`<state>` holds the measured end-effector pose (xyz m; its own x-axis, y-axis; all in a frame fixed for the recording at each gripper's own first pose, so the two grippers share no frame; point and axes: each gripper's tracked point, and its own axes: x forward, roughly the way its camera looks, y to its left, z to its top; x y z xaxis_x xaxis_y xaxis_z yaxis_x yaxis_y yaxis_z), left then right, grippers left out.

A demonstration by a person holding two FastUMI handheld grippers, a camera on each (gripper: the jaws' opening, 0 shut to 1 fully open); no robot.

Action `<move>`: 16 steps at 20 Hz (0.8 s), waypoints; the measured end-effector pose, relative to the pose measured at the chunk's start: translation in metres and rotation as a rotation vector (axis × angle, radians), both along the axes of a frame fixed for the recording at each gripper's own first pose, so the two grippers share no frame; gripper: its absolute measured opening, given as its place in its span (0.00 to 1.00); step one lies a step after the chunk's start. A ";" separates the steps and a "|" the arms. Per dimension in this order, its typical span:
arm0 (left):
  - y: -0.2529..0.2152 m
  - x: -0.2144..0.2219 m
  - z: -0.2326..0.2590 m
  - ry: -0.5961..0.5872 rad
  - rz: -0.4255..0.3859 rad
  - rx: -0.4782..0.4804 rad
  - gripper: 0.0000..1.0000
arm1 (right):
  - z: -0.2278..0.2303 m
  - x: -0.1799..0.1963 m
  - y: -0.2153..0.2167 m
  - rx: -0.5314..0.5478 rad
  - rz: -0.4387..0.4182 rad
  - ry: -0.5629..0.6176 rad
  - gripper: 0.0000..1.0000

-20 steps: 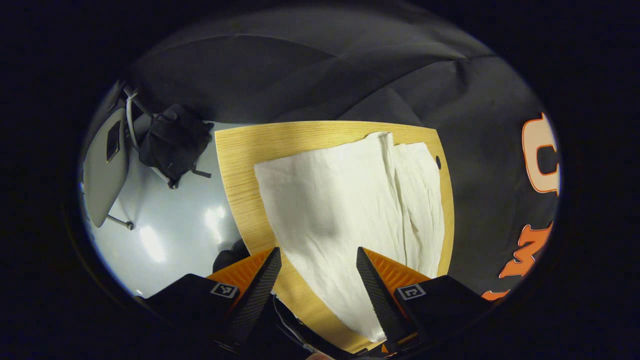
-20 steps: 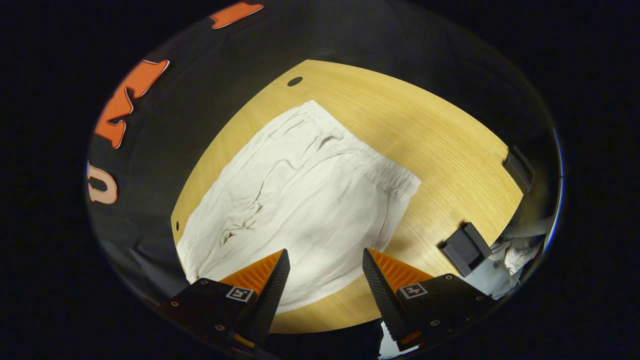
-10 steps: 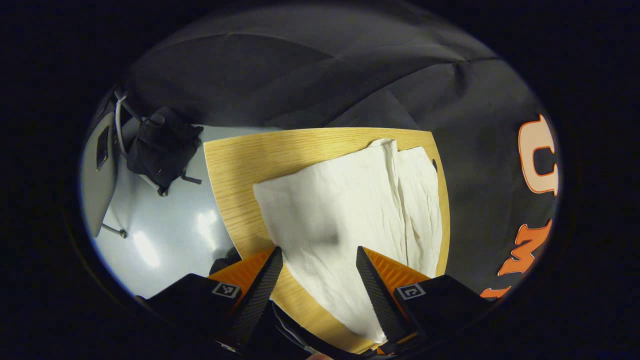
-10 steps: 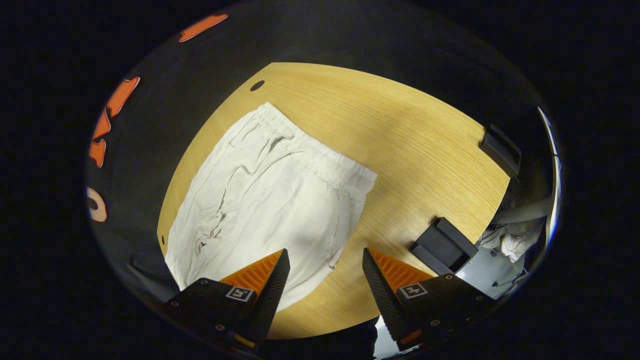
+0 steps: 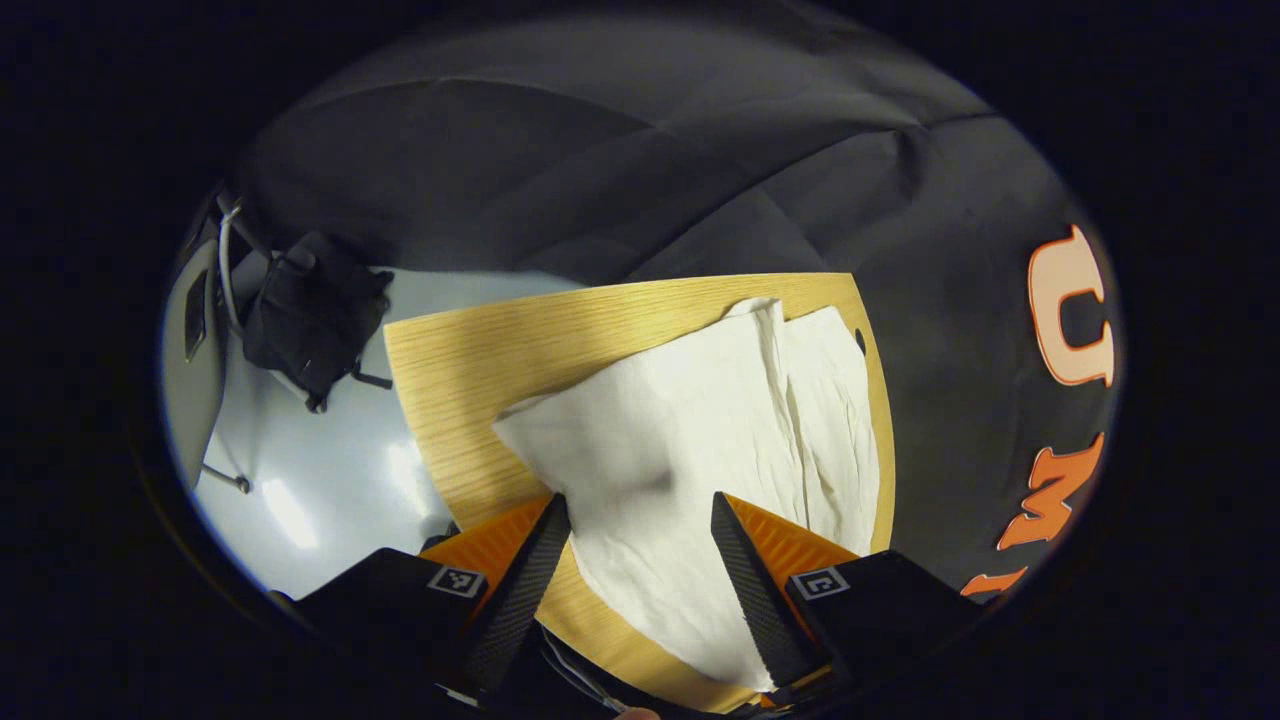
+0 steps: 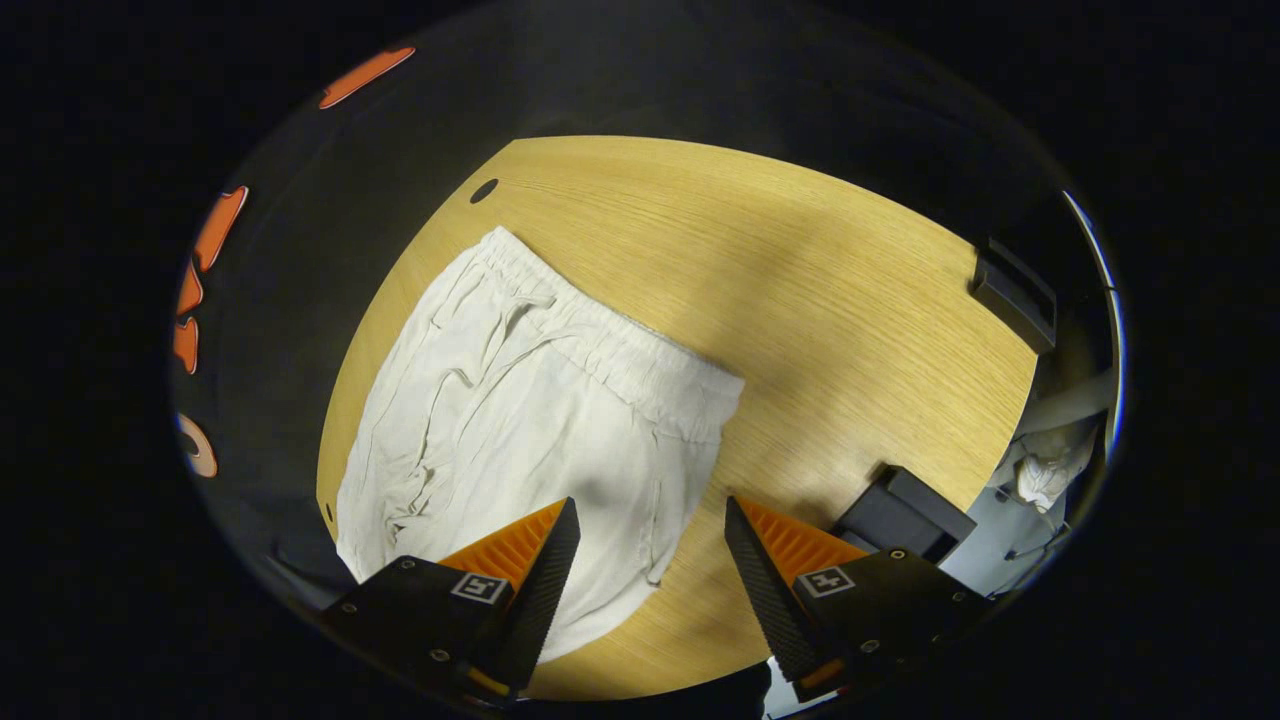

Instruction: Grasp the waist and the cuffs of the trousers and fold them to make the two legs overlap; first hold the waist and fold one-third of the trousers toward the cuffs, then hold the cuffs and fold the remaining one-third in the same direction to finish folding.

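Hovering with jaws apart over white trousers [image 6: 520,420] on the table [image 6: 800,290], left gripper [image 5: 638,545] and right gripper [image 6: 648,550] seem poised for the leg-overlapping fold, needing descents onto cuffs [image 5: 540,425] and waist [image 6: 620,350].

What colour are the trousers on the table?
White, plain trousers; the right gripper view shows them best.

Beyond the waist edge of the trousers [image 6: 520,400]: broad bare bench [image 6: 800,300], open for a pass, blocked only by two dark blocks, one [image 6: 905,515] at the near edge just past the right tool [image 6: 648,555] and one [image 6: 1012,293] at the far edge. Beside the trousers on the wall side: a thin strip of bench only, then the hanging black cloth wall [image 5: 650,150]. Past the cuff end: open bench, then floor [image 5: 330,450] with a dark bag [image 5: 310,310] well apart.
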<state>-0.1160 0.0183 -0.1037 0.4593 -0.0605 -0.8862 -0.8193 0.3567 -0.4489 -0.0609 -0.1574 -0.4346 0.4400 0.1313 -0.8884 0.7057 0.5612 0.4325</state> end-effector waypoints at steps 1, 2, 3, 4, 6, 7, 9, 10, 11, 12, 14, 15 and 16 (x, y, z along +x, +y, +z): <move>-0.001 0.006 -0.001 -0.016 -0.007 0.002 0.96 | 0.000 0.004 0.001 0.008 -0.011 -0.009 0.90; -0.001 0.015 -0.003 -0.036 -0.005 0.000 0.95 | -0.003 0.006 0.001 0.007 -0.014 -0.009 0.88; -0.002 0.023 -0.004 -0.060 0.003 -0.002 0.95 | -0.007 0.006 0.001 0.002 -0.009 -0.001 0.84; -0.002 0.034 -0.005 -0.086 0.017 -0.008 0.96 | -0.009 0.004 0.002 0.001 -0.003 0.008 0.83; -0.003 0.047 -0.009 -0.119 0.041 -0.014 0.91 | -0.010 0.007 -0.001 -0.001 -0.018 0.000 0.79; -0.004 0.047 -0.011 -0.131 0.045 -0.012 0.84 | -0.011 0.006 -0.003 0.002 -0.025 -0.002 0.77; -0.002 0.043 -0.014 -0.130 0.035 -0.007 0.72 | -0.012 0.011 -0.009 0.009 -0.057 -0.026 0.65; -0.003 0.042 -0.017 -0.124 0.035 -0.006 0.59 | -0.013 0.015 -0.011 0.021 -0.076 -0.043 0.66; -0.003 0.041 -0.019 -0.116 0.046 -0.013 0.53 | -0.015 0.015 -0.012 0.032 -0.093 -0.048 0.60; -0.003 0.041 -0.022 -0.107 0.064 -0.020 0.36 | -0.017 0.015 -0.013 0.039 -0.102 -0.052 0.55; -0.001 0.038 -0.025 -0.095 0.094 -0.039 0.15 | -0.021 0.012 -0.017 0.034 -0.116 -0.059 0.38; -0.001 0.039 -0.025 -0.093 0.086 -0.037 0.14 | -0.023 0.011 -0.018 0.039 -0.132 -0.071 0.23; -0.003 0.041 -0.025 -0.086 0.070 -0.028 0.13 | -0.024 0.012 -0.017 0.059 -0.157 -0.084 0.15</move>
